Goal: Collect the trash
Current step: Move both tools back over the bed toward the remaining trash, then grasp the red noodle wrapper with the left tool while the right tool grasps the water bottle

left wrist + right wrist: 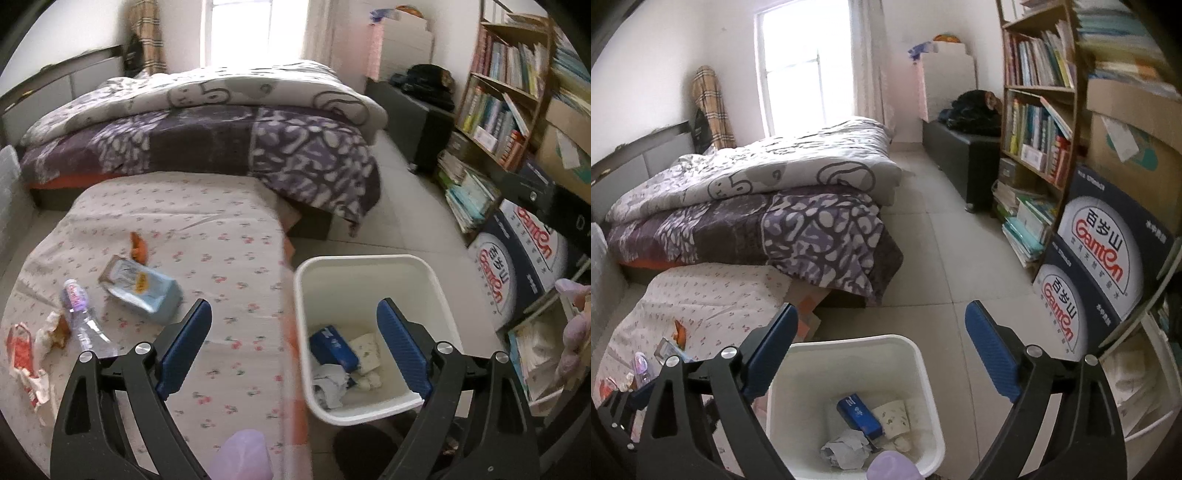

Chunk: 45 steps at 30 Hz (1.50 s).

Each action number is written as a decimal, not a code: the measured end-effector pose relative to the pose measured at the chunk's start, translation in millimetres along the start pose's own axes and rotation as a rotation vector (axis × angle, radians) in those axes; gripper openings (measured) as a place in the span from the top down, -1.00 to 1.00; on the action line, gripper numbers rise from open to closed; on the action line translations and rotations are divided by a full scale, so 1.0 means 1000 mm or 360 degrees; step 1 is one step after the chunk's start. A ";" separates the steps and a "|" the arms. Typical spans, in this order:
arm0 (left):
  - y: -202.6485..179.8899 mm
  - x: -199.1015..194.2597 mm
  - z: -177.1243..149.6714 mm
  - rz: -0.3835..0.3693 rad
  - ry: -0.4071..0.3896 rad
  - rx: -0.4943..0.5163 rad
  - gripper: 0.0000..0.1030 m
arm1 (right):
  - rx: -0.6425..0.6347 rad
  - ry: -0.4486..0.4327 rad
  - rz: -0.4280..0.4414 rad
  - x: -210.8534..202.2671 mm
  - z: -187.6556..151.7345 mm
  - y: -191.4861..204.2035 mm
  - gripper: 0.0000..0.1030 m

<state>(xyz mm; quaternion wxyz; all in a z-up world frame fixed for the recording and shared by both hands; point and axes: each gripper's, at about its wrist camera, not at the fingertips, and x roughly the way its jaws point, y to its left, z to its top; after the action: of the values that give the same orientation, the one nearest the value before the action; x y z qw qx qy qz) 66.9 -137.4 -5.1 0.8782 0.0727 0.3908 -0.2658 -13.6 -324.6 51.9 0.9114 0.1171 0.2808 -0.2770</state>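
Observation:
A white trash bin (373, 266) (849, 343) stands on the floor beside a low table with a floral cloth (207, 229). The bin holds a blue box (334, 349) (858, 411), crumpled paper (328, 384) (846, 446) and a white wrapper (892, 413). On the cloth lie a light blue pack (142, 288), a clear plastic bottle (85, 321), an orange scrap (137, 246) and a red and white wrapper (26, 354). My left gripper (293, 317) is open and empty, above the table edge and bin. My right gripper (881, 319) is open and empty above the bin.
A bed with a purple quilt (207, 147) (768, 206) lies behind the table. A bookshelf (506, 92) (1038, 122), stacked books (1023, 225) and Ganten boxes (517, 254) (1104, 251) line the right. A black bench (960, 155) stands by the far wall. Tiled floor (953, 258) lies between.

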 end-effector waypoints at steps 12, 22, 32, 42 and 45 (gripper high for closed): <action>0.074 -0.012 -0.008 0.0233 0.0013 -0.0171 -0.81 | -0.0223 -0.0056 0.0012 -0.003 -0.008 0.072 -0.84; 0.157 -0.019 -0.023 0.0508 0.0138 -0.0403 -0.82 | -0.0392 -0.0004 0.0123 -0.001 -0.024 0.134 -0.85; 0.262 -0.021 -0.064 0.0826 0.0392 -0.0743 -0.82 | -0.0522 0.0103 0.0262 0.008 -0.047 0.200 -0.85; 0.334 -0.001 -0.123 0.0628 0.0727 -0.1079 -0.53 | -0.0701 0.0347 0.0488 0.035 -0.081 0.280 -0.85; 0.337 -0.004 -0.129 0.0523 0.0718 -0.1070 -0.29 | -0.0791 0.0433 0.0602 0.045 -0.096 0.311 -0.85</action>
<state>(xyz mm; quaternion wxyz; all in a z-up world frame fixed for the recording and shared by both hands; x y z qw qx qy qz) 157.4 193.0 -117.0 0.7764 -0.0999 0.6208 0.0421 151.9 -53.8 -34.4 0.9015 -0.0227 0.4320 -0.0080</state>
